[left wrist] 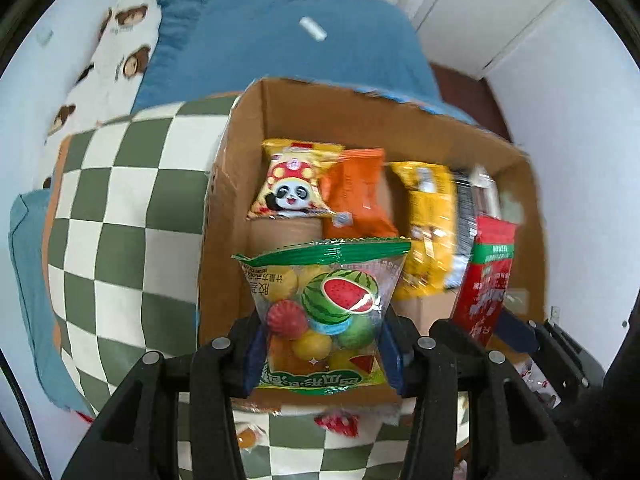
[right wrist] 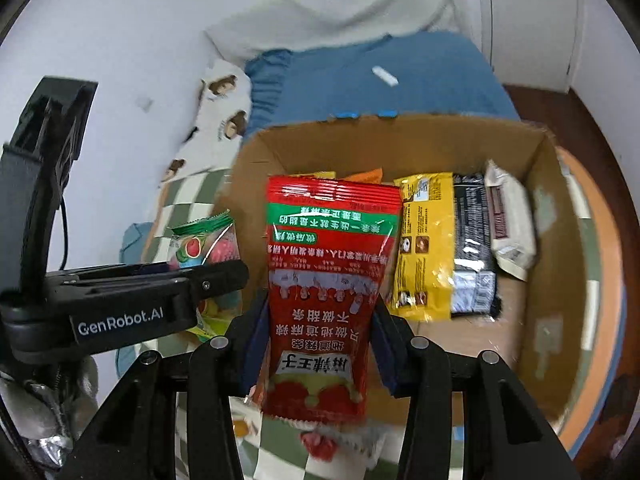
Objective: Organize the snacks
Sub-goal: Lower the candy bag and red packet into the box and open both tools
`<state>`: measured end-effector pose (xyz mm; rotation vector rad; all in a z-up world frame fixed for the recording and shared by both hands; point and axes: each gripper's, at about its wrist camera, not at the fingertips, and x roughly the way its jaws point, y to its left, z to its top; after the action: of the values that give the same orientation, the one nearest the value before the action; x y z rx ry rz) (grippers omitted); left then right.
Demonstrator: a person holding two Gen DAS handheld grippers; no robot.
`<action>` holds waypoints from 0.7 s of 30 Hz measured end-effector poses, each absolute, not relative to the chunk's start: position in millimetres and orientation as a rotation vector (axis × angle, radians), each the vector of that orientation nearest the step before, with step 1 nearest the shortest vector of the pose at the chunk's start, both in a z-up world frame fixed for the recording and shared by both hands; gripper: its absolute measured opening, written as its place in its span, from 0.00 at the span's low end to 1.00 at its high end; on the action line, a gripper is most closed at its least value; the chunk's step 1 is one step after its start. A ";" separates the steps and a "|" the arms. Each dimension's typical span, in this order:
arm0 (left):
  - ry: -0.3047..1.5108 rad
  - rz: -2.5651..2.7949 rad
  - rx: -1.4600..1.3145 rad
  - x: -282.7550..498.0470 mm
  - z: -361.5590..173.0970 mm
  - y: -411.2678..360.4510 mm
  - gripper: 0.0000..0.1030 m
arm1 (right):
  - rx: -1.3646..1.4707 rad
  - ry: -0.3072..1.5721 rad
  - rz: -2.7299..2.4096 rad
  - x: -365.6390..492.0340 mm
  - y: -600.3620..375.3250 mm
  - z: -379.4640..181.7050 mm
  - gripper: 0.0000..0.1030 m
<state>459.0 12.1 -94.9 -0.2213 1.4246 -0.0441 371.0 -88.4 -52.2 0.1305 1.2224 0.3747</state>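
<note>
Left wrist view: the left gripper (left wrist: 322, 354) has its jaws clenched on a clear fruit-candy bag (left wrist: 322, 312) with a green top seal and a watermelon picture, held upright above the near wall of an open cardboard box (left wrist: 224, 208). Inside the box, a yellow panda snack packet (left wrist: 294, 182) leans in the far left corner, with an orange packet (left wrist: 358, 196) just beside it on the right, then a yellow packet (left wrist: 430, 224). Toward the box's right wall a red spicy-strip packet (left wrist: 486, 276) hangs in the right gripper (left wrist: 520, 330), seen at the lower right. The box sits on a green-and-white checkered blanket (left wrist: 120, 184), which lies on a bed with a blue sheet (left wrist: 280, 48). A small red wrapped snack (left wrist: 338, 424) lies on the blanket just before the box's near wall.

Right wrist view: the right gripper (right wrist: 318, 354) grasps the red spicy-strip packet (right wrist: 328, 280) between its jaws, printed side up and text upside down, over the near edge of the cardboard box (right wrist: 552, 280). Beyond it in the box lie the yellow packet (right wrist: 426, 240), a black packet (right wrist: 472, 248) touching its right side, and a beige packet (right wrist: 510, 224) near the right wall. At the left, the left gripper (right wrist: 200, 280) carries the fruit-candy bag (right wrist: 204, 240) beside the box's left wall.
</note>
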 end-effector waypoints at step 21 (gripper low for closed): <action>1.695 -0.015 -0.023 488.1 -209.1 5.0 0.44 | 0.291 1.551 0.332 420.6 -64.6 -198.7 0.71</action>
<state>488.1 5.0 -209.1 -0.0235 1.6954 -0.0150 420.6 -64.6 -198.7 0.2907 1.5505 0.3325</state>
